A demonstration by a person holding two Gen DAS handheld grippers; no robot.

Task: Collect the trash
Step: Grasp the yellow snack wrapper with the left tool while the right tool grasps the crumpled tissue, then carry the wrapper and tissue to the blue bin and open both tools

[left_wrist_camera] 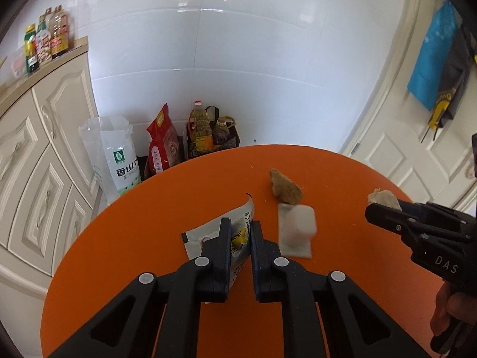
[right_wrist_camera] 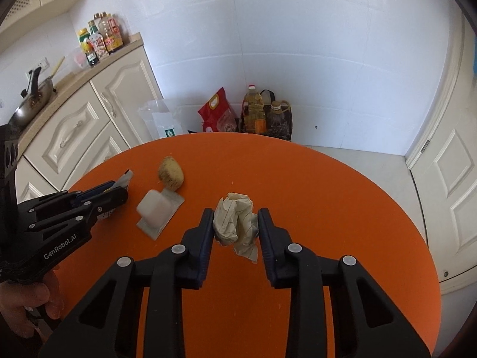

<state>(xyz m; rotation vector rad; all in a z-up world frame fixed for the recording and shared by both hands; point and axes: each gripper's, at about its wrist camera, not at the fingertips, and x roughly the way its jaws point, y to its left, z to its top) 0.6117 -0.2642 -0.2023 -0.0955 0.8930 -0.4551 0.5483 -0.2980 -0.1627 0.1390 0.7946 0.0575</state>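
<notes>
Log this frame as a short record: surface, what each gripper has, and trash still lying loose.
surface: round orange table
left gripper: jaws shut on a flat snack wrapper
right gripper: jaws shut on a crumpled paper ball
loose trash: brown food scrap; white plastic cup on a flat white sachet, between the two grippers
collection bin: none in view
status: two items gripped, two still on the table
</notes>
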